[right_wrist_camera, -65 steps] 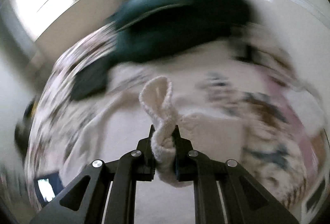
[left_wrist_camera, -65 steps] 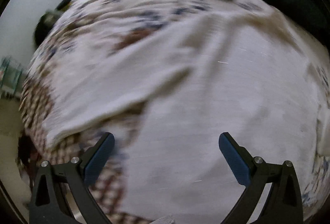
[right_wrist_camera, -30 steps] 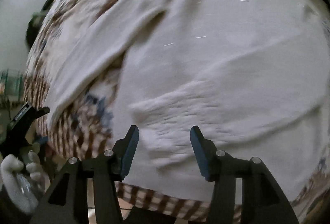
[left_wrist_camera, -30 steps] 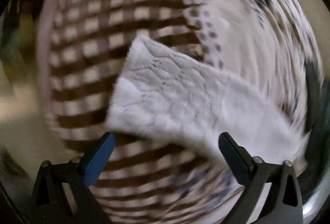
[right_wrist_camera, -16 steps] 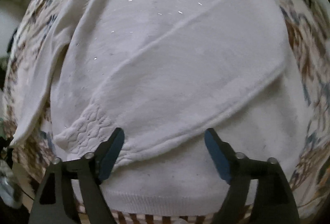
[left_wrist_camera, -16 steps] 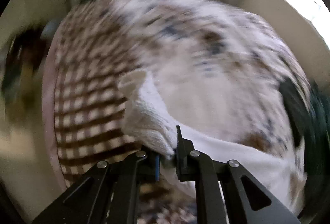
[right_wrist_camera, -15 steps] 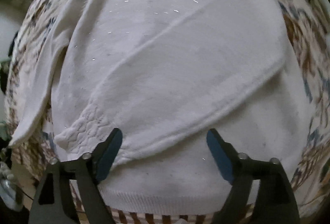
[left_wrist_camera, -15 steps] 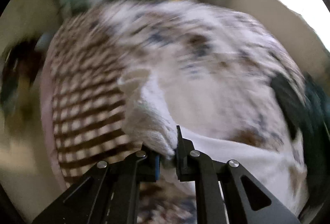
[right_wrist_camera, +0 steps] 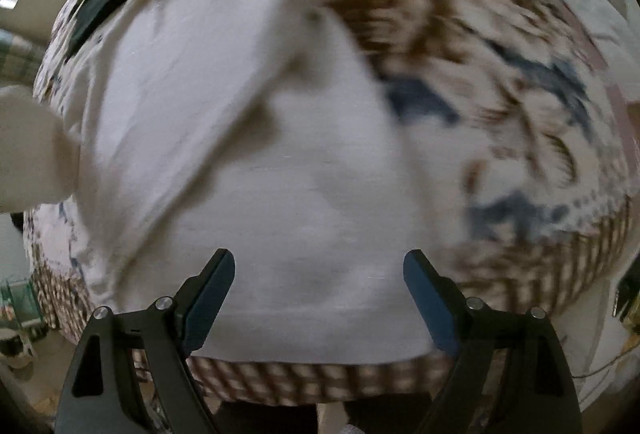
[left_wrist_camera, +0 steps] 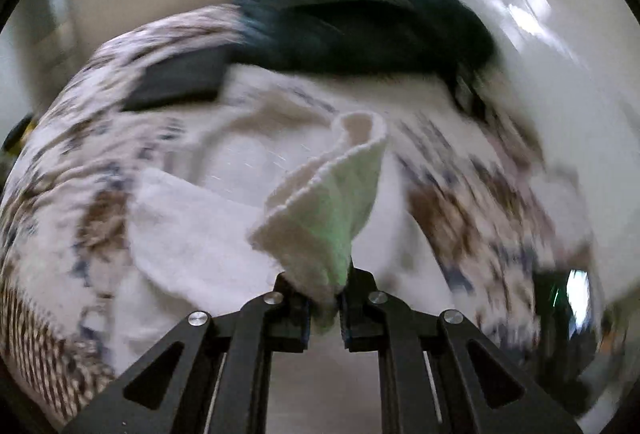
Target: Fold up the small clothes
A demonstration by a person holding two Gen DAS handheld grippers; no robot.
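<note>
1. Left wrist: a cuff (left_wrist_camera: 332, 210) of the white sweater (left_wrist_camera: 192, 234) is clamped in the left gripper (left_wrist_camera: 325, 308), raised above the patterned bedspread (left_wrist_camera: 460, 202) (soft, limp knit, probably light).
2. Right wrist: the right gripper (right_wrist_camera: 318, 290) is held wide apart, empty, over the sweater's body (right_wrist_camera: 256, 138); the hem (right_wrist_camera: 304, 348) is judged the best hold.

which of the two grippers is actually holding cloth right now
The left gripper: it is shut on a cuff of the white garment, lifted off the bed. The right gripper hovers open and empty above it.
</note>
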